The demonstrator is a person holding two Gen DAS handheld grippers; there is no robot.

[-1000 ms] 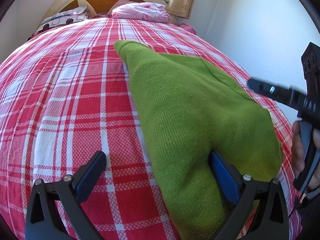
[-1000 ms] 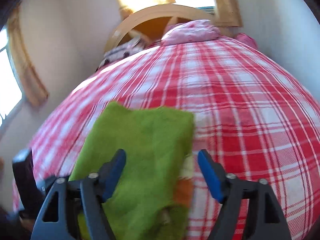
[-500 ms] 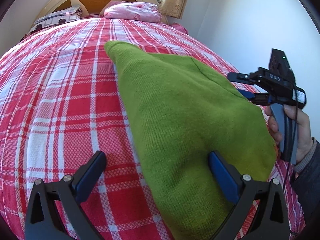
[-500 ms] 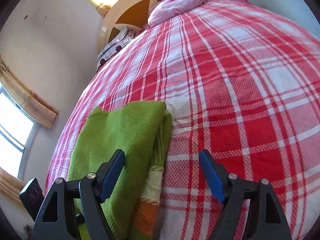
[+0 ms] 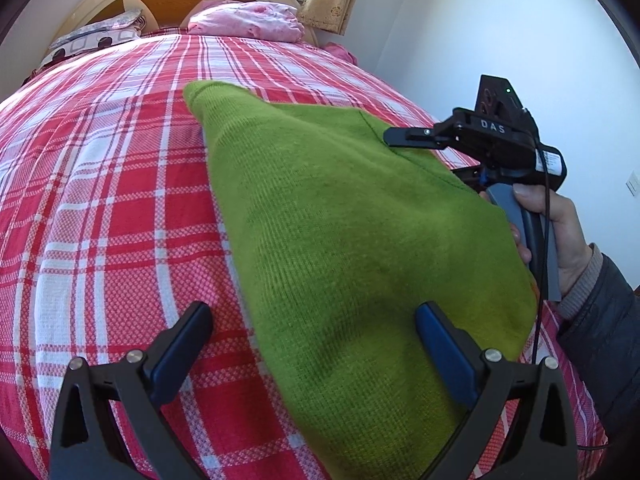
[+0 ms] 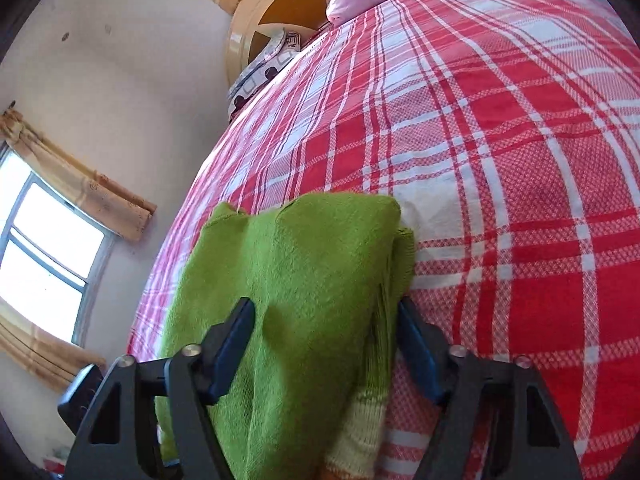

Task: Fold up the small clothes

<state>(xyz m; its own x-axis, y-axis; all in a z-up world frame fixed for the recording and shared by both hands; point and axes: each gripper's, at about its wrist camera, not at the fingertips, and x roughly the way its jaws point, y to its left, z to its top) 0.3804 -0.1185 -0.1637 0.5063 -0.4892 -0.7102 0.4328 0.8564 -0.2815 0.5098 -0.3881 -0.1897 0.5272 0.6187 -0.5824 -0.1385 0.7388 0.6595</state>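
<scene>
Lying folded on a red and white plaid bedspread (image 5: pixel 104 208), a green knit sweater (image 5: pixel 340 216) fills the space ahead of both handheld grippers. Seen from the left wrist, the left gripper (image 5: pixel 312 344) has its jaws spread wide and gripping nothing; the sweater's near edge runs between them, under the right-hand pad and clear of the left-hand one, which sits over bare bedspread. Seen from the right wrist, the right gripper (image 6: pixel 326 344) straddles the folded stack near its right-hand edge, where a cream and orange striped cuff or hem (image 6: pixel 360 436) shows just below the jaws. Its jaws are closing with the sweater's layers between them, but the pads do not yet look pressed into the knit. A hand (image 5: pixel 560 236) in a dark sleeve holds that gripper's handle, visible beyond the sweater's far side. To do this step well, the closing jaws should probably catch every layer at the edge, not just the top one, and lift evenly with the left side so the fold stays square. Soft knit can slip or bunch, so a deep, full bite seems wiser.
</scene>
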